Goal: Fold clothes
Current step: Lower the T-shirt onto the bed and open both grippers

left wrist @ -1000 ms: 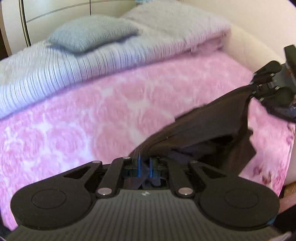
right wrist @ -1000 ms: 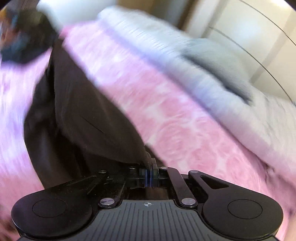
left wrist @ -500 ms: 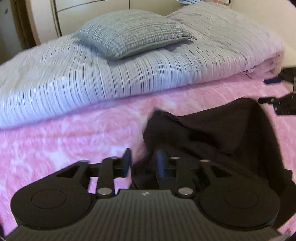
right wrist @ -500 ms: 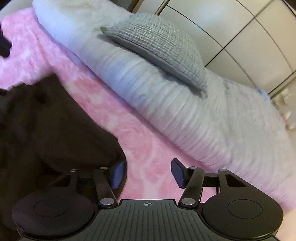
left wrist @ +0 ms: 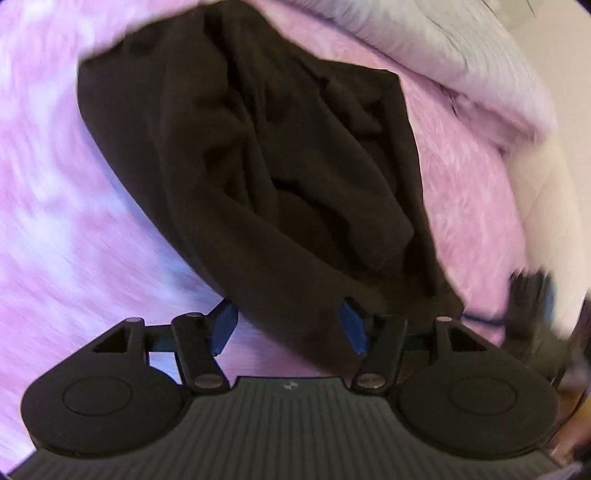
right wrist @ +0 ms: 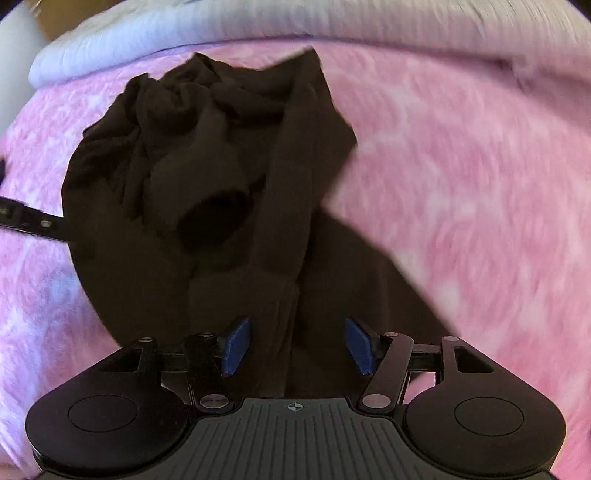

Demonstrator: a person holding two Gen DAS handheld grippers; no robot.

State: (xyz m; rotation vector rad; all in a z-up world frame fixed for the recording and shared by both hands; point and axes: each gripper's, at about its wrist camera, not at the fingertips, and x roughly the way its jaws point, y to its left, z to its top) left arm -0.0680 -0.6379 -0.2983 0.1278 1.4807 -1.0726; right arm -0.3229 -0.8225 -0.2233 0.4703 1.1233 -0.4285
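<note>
A dark brown garment [left wrist: 280,155] lies crumpled on the pink fluffy blanket [left wrist: 74,221]. My left gripper [left wrist: 288,326] points down at its near edge. Its jaws are opening, with a fold of the cloth lying loose between the blue pads [left wrist: 225,325]. In the right wrist view the garment [right wrist: 192,177] is bunched up, and a long sleeve [right wrist: 291,206] runs down between the pads of my right gripper [right wrist: 297,345]. Those jaws are opening too and do not press the sleeve. The left gripper's finger [right wrist: 29,221] shows at the left edge.
A pale striped duvet [right wrist: 332,22] is piled along the far side of the blanket [right wrist: 480,184]; it also shows at the top right as the duvet [left wrist: 461,55]. A cream padded bed edge [left wrist: 546,203] stands on the right. The right gripper is a dark blur [left wrist: 532,295] there.
Both grippers were shut on the garment and held it up; both have let go and dropped towards the bed. The garment now lies in a heap on the blanket.
</note>
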